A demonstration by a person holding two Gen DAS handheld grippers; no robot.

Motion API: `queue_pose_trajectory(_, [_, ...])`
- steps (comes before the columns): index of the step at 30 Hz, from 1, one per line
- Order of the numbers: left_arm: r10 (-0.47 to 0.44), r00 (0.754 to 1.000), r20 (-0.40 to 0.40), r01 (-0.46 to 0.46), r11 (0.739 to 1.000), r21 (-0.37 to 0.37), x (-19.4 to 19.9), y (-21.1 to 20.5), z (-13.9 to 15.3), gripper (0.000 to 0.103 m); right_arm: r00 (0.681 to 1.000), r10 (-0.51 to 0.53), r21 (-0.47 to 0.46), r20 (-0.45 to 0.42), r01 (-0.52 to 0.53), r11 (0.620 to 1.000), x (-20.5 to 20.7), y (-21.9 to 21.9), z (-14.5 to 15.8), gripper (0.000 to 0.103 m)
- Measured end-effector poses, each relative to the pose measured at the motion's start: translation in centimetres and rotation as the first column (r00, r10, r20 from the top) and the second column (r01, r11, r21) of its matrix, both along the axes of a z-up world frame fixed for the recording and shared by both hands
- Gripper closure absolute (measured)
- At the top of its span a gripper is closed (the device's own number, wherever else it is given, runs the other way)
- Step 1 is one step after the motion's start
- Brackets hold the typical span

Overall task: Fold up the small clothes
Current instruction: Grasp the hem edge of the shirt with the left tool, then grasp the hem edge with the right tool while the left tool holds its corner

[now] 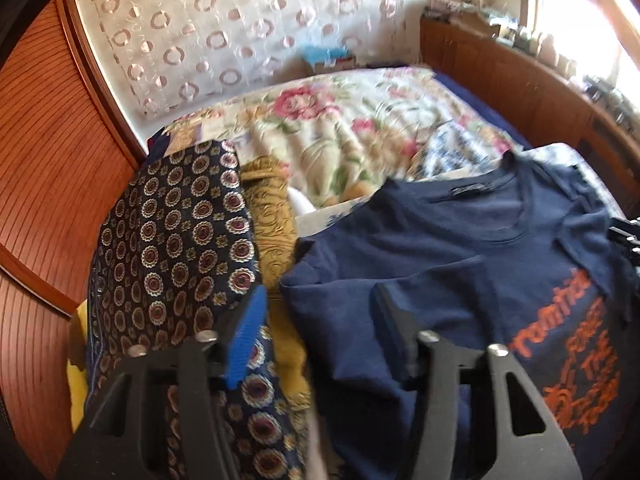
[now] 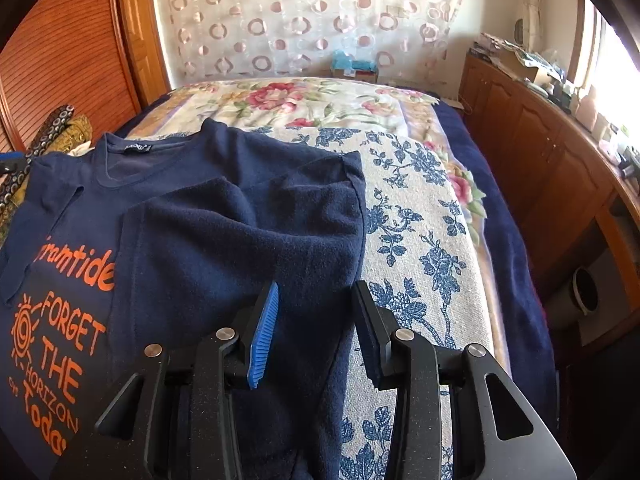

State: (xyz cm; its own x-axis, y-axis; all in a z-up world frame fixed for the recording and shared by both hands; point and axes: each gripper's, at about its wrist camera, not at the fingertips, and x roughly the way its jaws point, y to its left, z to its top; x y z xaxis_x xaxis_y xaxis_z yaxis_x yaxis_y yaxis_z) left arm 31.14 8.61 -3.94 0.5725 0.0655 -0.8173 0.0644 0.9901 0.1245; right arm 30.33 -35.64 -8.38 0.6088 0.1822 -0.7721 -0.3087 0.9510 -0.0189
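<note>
A navy T-shirt with orange lettering lies face up on the bed, collar toward the far side. Its right side is folded inward over the chest. My left gripper hovers over the shirt's left sleeve edge. Its jaws stand apart and the pads do not press the cloth. My right gripper is low over the folded right edge. Its blue-padded finger is above the shirt and its other finger above the bedcover, and nothing is pinched between them. A black part of the right gripper also shows at the right edge of the left wrist view.
The shirt rests on a white cloth with blue flowers over a floral bedspread. A navy medallion-patterned fabric and a mustard cloth lie to the shirt's left. A wooden cabinet runs along the right, slatted wooden doors along the left.
</note>
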Motion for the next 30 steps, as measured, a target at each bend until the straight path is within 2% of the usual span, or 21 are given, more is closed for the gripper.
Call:
queue_pose_trajectory(3, [-0.005, 1.000, -0.022, 0.005, 1.000, 0.005, 0.8, -0.2, -0.6, 0.060, 1.000, 0.000, -0.003, 0.001, 0.000, 1.000, 0.0, 0.0, 0.0, 0.065])
queue_pose_trajectory(10, [-0.040, 0.996, -0.075, 0.044, 0.998, 0.053, 2.0, -1.3, -2.1, 0.060, 1.000, 0.000, -0.003, 0.002, 0.000, 1.000, 0.0, 0.0, 0.0, 0.065])
queue_pose_trajectory(11, [-0.048, 0.996, -0.072, 0.052, 0.997, 0.055, 2.1, -1.3, -2.1, 0.077, 1.000, 0.000, -0.003, 0.002, 0.000, 1.000, 0.0, 0.0, 0.0, 0.065])
queue_pose_trajectory(12, [-0.054, 0.996, -0.071, 0.058, 0.997, 0.055, 2.1, -1.4, -2.1, 0.100, 1.000, 0.000, -0.003, 0.002, 0.000, 1.000, 0.0, 0.0, 0.0, 0.065])
queue_pose_trajectory(14, [-0.062, 0.997, -0.055, 0.065, 0.997, 0.038, 1.9, -1.4, -1.6, 0.100, 1.000, 0.000, -0.006, 0.003, 0.000, 1.000, 0.0, -0.1, 0.0, 0.065])
queue_pose_trajectory(17, [-0.041, 0.999, 0.025, 0.040, 0.998, 0.053, 1.1, -0.8, 0.4, 0.101, 1.000, 0.002, 0.002, 0.000, -0.002, 1.000, 0.1, 0.0, 0.0, 0.065])
queue_pose_trajectory(21, [0.001, 0.993, 0.116, -0.005, 1.000, 0.028, 0.5, 1.2, 3.2, 0.101, 0.999, 0.037, 0.020, -0.017, -0.037, 0.999, 0.2, 0.1, 0.1, 0.056])
queue_pose_trajectory(26, [0.003, 0.990, 0.140, -0.004, 1.000, 0.012, 0.0, 2.4, 3.9, 0.101, 0.999, 0.046, 0.044, -0.013, -0.046, 0.998, 1.5, -0.4, 0.9, 0.053])
queue_pose_trajectory(30, [-0.011, 0.988, 0.151, 0.014, 1.000, -0.018, -0.7, 2.4, 3.6, 0.101, 1.000, 0.014, 0.025, -0.023, -0.014, 1.000, 4.1, -0.9, 1.1, 0.052])
